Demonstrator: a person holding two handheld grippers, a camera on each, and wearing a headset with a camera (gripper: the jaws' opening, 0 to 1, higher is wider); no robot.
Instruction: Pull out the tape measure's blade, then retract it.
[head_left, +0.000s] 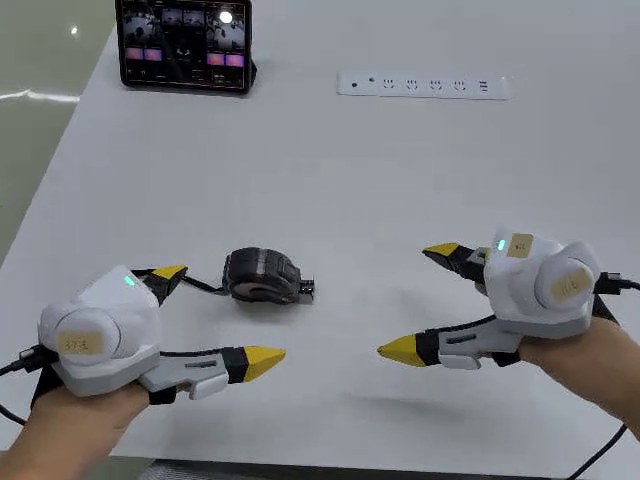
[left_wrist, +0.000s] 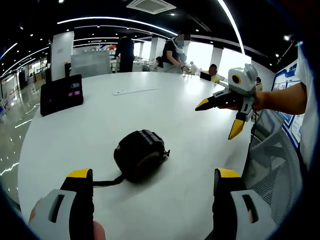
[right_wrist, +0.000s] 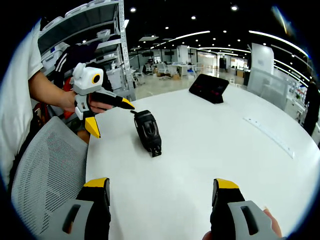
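Observation:
A black tape measure lies on the white table, its blade tip at its right end and a black strap trailing off its left side. My left gripper stands open just left of it, the jaws spread wide with nothing between them. The tape measure sits a short way ahead of those jaws in the left gripper view. My right gripper is open too, well to the right of the tape measure and pointing toward it. The blade is inside the case.
A tablet stands propped at the far left of the table and a white power strip lies at the back right. A grey mesh chair stands by the near table edge. People stand beyond the table.

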